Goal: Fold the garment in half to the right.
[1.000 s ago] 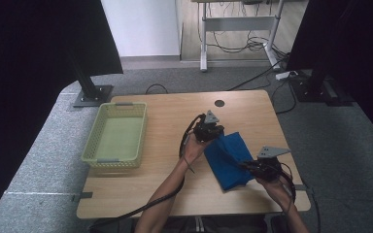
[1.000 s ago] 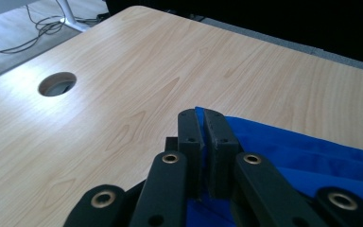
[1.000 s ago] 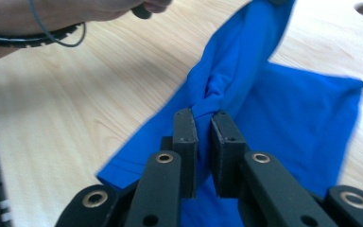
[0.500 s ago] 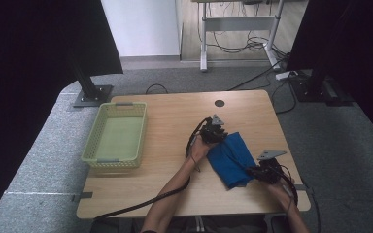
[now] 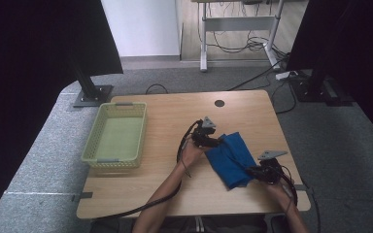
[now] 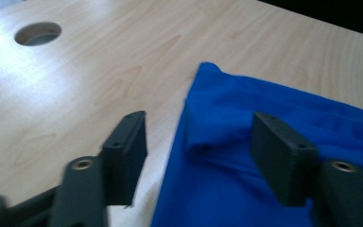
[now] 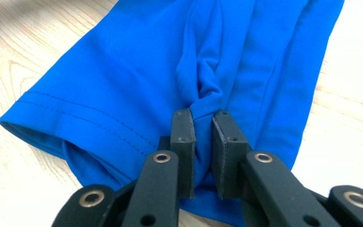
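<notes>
A folded blue cloth [image 5: 230, 158] lies on the wooden table [image 5: 165, 126] right of centre. My left gripper [image 5: 212, 141] is at the cloth's upper left corner; its jaws have just been opening and now stand apart over the cloth's edge [image 6: 203, 137], with the pads off the fabric. My right gripper [image 5: 252, 171] is at the cloth's lower right, and in the right gripper view its jaws [image 7: 203, 142] are shut on a pinched fold of the blue cloth [image 7: 137, 71].
A pale green basket [image 5: 97, 145] stands on the table's left side. A round cable hole [image 5: 219, 103] sits near the far edge, also seen as a hole [image 6: 38, 34] in the left gripper view. Black cables trail from both grippers toward the front edge.
The left gripper has let go of the cloth's corner and opened, sinking slightly toward the table. The cloth now lies flatter. The right gripper keeps its grip and has sunk a little.
</notes>
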